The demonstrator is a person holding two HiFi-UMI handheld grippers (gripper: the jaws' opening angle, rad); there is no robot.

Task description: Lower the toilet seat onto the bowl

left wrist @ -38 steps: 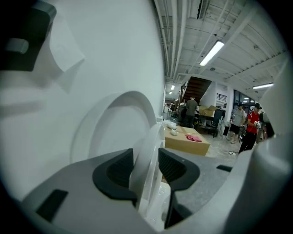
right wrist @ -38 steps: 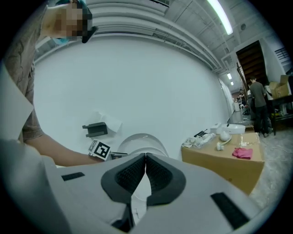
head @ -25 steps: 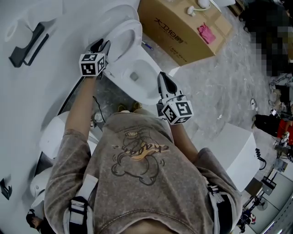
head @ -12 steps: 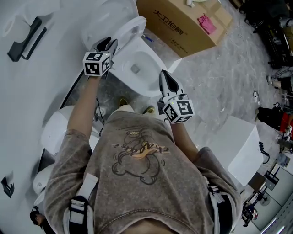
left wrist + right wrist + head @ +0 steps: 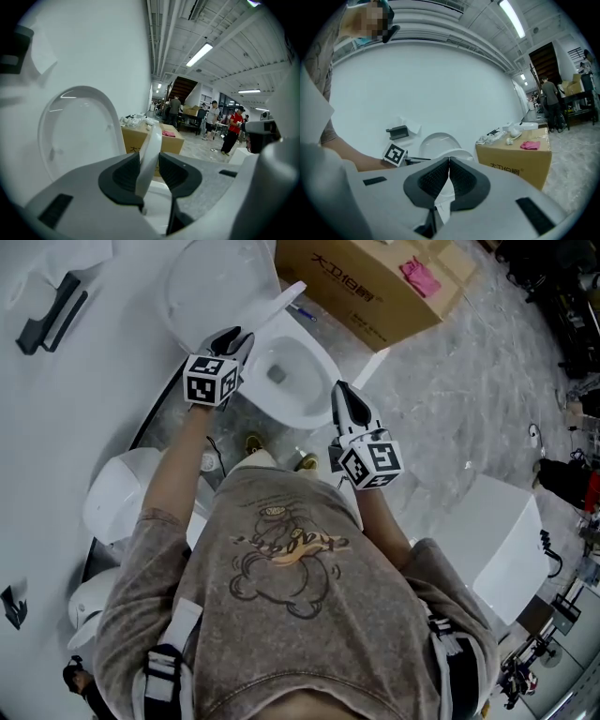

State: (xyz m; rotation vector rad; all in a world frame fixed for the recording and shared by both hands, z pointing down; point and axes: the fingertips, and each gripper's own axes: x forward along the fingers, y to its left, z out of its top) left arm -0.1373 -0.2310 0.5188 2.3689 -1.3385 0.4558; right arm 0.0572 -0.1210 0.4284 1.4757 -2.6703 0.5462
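Black pads of the left gripper (image 5: 148,169) were pinched on the thin edge of the white toilet seat (image 5: 153,138). The seat stood up over the bowl (image 5: 317,411), just in front of the lid (image 5: 79,136). The right gripper (image 5: 449,176) was closed on nothing. The smooth seat could slip out and bang down, I think. Around lay a grey floor (image 5: 450,409), a white wall (image 5: 56,427) and a cardboard box (image 5: 375,287).
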